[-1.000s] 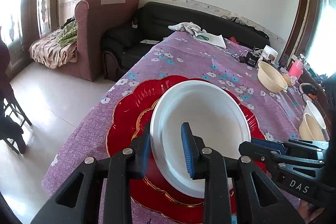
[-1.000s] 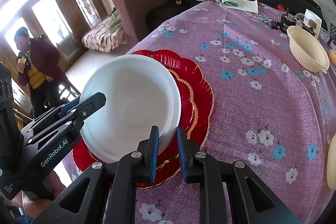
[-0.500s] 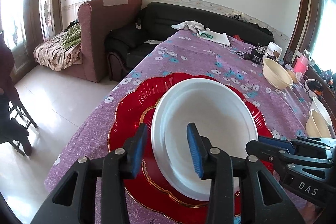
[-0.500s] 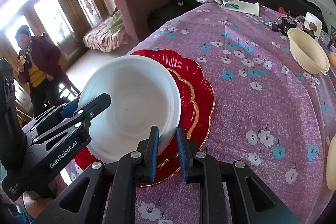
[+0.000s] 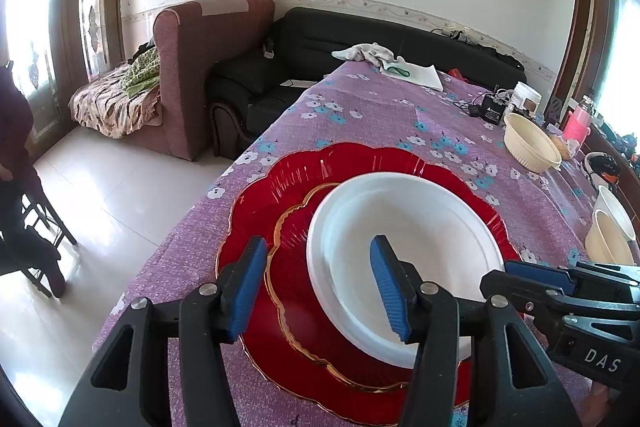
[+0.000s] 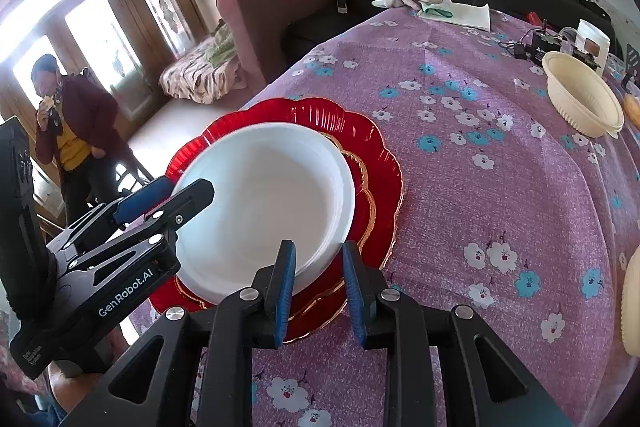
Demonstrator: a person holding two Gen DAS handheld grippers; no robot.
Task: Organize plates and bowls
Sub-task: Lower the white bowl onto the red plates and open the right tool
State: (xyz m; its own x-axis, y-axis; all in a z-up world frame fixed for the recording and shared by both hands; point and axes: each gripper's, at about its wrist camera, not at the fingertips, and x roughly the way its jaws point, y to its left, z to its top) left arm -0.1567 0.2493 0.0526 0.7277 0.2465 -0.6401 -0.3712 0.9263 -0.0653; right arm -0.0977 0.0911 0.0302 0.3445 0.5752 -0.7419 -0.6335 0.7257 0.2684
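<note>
- A white bowl (image 5: 404, 251), seen empty, is set on a red scalloped plate (image 5: 280, 195) near the corner of a table covered by a purple floral cloth (image 6: 500, 187).
- The left gripper (image 5: 318, 287) is held with jaws wide apart, straddling the bowl's near rim.
- The right gripper (image 6: 318, 287) is parted too, its pads either side of the rim without touching.
- 1 empty cream bowl (image 6: 582, 99) is seen well apart, farther along the table.
</note>
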